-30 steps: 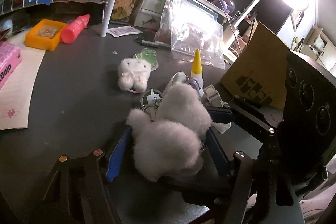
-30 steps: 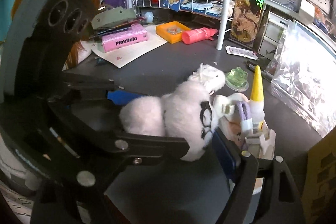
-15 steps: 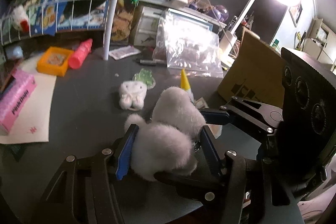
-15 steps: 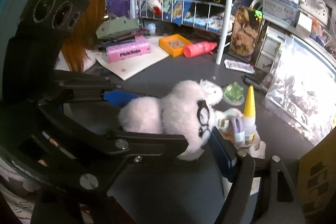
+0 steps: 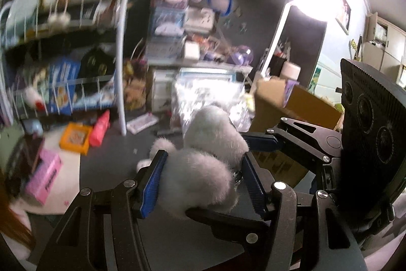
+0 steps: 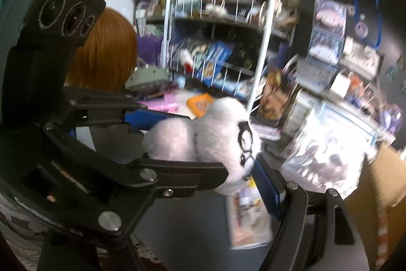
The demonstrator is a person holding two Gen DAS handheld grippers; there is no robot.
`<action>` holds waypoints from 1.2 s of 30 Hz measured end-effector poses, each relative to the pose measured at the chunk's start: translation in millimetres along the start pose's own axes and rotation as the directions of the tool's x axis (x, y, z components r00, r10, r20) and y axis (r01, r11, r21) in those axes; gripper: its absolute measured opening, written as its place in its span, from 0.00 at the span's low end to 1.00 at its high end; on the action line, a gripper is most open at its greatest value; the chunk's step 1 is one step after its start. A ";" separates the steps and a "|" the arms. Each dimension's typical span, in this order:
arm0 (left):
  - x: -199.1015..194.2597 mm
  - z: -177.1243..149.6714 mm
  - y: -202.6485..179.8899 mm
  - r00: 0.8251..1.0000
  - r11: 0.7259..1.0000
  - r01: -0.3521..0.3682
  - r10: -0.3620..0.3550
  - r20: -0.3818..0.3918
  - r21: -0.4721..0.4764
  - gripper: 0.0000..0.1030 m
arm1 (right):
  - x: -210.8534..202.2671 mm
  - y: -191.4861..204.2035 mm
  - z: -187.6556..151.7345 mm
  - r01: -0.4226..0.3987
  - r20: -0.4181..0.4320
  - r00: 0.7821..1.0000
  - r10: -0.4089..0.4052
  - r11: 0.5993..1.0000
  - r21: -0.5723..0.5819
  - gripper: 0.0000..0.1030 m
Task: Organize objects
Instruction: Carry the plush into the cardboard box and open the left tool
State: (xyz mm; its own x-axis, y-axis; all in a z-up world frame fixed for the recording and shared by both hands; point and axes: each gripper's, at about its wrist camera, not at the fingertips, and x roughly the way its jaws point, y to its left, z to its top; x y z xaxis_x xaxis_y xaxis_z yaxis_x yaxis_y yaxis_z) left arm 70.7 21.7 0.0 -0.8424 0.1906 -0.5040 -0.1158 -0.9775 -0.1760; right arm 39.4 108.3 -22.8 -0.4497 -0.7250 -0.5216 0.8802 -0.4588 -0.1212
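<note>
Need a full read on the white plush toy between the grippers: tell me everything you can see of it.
The white plush toy is fluffy, pale fur in two rounded lumps, body and head, with black wire glasses on its face. It is off the dark table, held in the air. The left gripper presses its blue pads on the body lump; the right gripper clamps it from the other side, one pad by the face. Something metallic, too blurred to name, hangs beneath it.

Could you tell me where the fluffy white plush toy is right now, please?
The white plush toy sits low in the centre of both wrist views, clamped between the left claw and the right claw, in front of the wire rack.
</note>
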 end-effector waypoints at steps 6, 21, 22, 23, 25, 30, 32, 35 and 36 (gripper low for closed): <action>-7.5 34.9 -41.7 0.998 0.997 -0.001 -0.004 0.069 0.077 0.54 | -41.9 -23.7 16.7 0.049 0.082 0.996 -0.046 0.999 -0.023 0.72; 40.3 92.3 -149.2 0.992 0.969 0.095 -0.111 0.058 0.230 0.54 | -131.3 -112.2 9.6 0.197 0.178 0.962 -0.205 0.979 0.060 0.72; 44.7 93.1 -152.1 0.992 0.968 0.103 -0.117 0.049 0.231 0.54 | -133.5 -119.1 7.1 0.203 0.171 0.962 -0.213 0.976 0.073 0.72; 51.2 93.8 -156.3 0.991 0.966 0.115 -0.127 0.036 0.230 0.54 | -134.4 -124.5 5.0 0.207 0.163 0.962 -0.218 0.975 0.083 0.72; 64.9 94.9 -162.0 0.989 0.964 0.141 -0.146 0.004 0.223 0.54 | -135.8 -136.1 -1.4 0.214 0.138 0.964 -0.227 0.971 0.105 0.72; 95.4 90.1 -163.4 0.977 0.963 0.205 -0.192 -0.090 0.175 0.54 | -129.4 -157.5 -18.3 0.211 0.044 0.975 -0.220 0.966 0.148 0.72; 104.6 87.8 -161.4 0.970 0.962 0.227 -0.210 -0.120 0.152 0.54 | -126.2 -162.9 -26.2 0.204 0.000 0.978 -0.207 0.965 0.166 0.72; 116.1 84.5 -160.5 0.960 0.959 0.252 -0.231 -0.155 0.130 0.54 | -120.8 -169.8 -32.3 0.203 -0.053 0.979 -0.196 0.962 0.184 0.72; 120.0 83.2 -160.6 0.956 0.958 0.260 -0.238 -0.168 0.123 0.54 | -119.0 -171.1 -33.6 0.206 -0.069 0.978 -0.197 0.961 0.184 0.72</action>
State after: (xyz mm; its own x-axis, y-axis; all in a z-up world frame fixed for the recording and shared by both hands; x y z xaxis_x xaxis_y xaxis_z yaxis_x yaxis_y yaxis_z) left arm -55.6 194.1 38.1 -0.6896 0.4306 -0.5823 -0.3950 -0.8976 -0.1959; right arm -52.7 290.3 31.6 -0.6027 -0.5836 -0.5442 0.7252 -0.6851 -0.0684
